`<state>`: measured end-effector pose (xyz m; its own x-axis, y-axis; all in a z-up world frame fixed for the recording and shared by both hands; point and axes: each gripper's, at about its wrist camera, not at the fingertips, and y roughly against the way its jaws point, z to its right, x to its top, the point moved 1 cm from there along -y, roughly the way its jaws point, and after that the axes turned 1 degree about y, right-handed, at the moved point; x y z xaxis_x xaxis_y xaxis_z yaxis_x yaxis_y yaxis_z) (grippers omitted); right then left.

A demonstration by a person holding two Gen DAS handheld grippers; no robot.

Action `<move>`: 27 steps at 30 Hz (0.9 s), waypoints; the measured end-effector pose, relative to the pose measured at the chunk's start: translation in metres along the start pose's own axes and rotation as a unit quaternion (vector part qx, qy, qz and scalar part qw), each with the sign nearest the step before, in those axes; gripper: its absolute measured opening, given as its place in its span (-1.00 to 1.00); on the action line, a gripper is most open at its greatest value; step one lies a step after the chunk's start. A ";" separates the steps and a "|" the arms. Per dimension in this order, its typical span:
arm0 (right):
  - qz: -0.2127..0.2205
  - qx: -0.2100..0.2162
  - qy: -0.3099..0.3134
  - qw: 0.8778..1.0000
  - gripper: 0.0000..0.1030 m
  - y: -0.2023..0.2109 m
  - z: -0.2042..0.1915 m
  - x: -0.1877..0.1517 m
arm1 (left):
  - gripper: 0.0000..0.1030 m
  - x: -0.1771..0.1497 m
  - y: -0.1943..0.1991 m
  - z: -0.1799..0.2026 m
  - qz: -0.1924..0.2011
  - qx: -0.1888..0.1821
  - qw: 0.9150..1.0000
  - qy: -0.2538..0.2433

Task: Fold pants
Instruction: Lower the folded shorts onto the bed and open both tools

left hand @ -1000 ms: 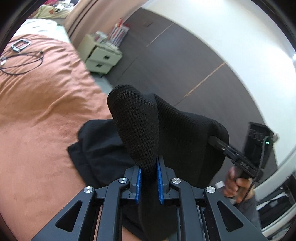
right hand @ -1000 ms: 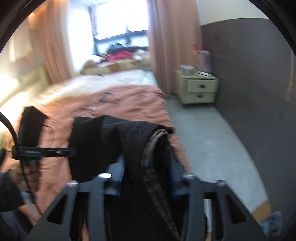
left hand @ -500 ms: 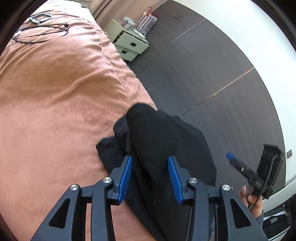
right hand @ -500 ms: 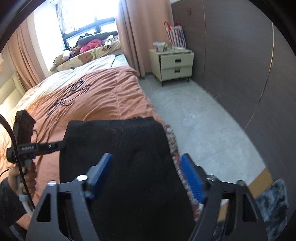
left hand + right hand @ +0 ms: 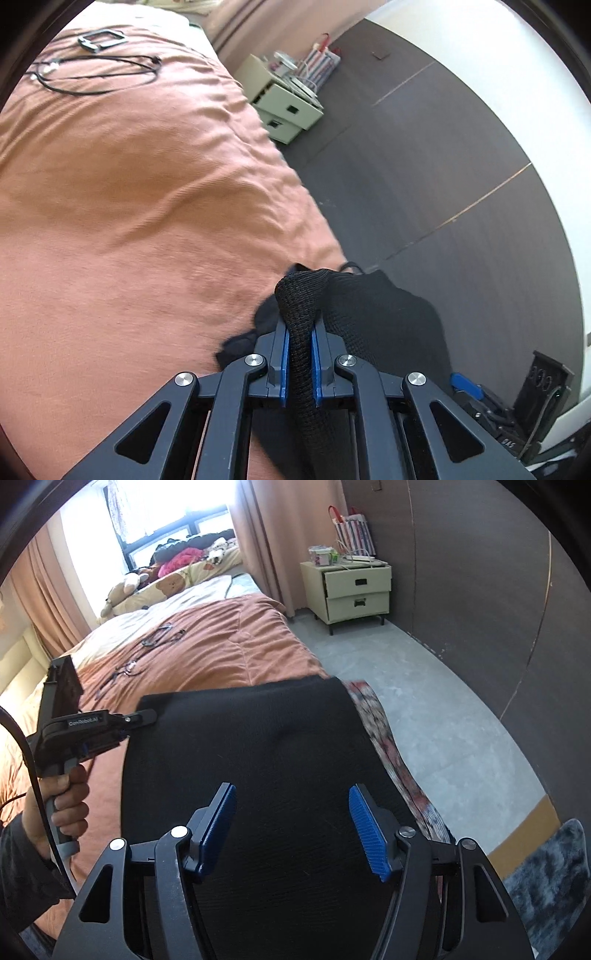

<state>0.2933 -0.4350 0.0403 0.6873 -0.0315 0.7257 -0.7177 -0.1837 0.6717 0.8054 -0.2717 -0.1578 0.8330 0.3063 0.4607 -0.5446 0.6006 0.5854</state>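
Note:
The black knit pants [image 5: 258, 760] lie folded flat on the orange bedspread [image 5: 221, 653] near the bed's right edge, with a plaid lining [image 5: 391, 746] showing along their right side. My left gripper [image 5: 300, 354] is shut on a bunched fold of the pants [image 5: 301, 295] at their left edge; it also shows in the right wrist view [image 5: 110, 727], at the pants' far left corner. My right gripper [image 5: 291, 827] is open and empty, its blue pads [image 5: 218, 823] hovering just above the pants' near part.
Black cables and a buckle [image 5: 99, 62] lie further up the bed. A pale green nightstand [image 5: 349, 587] stands by the curtain past the bed. Grey floor [image 5: 424, 709] runs along the bed's right side, with a dark rug [image 5: 546, 871] at the near right.
My left gripper, open half a second ago, has shut on a fold of the pants again. My right gripper stays open; the pants now lie flatter on the bed.

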 end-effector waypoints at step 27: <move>0.018 -0.083 -0.099 0.991 -0.06 0.119 0.065 -0.071 | 0.10 -0.043 0.061 0.039 -0.036 0.015 0.996 -0.077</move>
<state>0.1663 -0.5189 0.0593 0.6581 -0.2306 0.7168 -0.7390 -0.0151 0.6736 0.7328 -0.2767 -0.1160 0.8463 0.1450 0.5125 -0.4890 0.5932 0.6396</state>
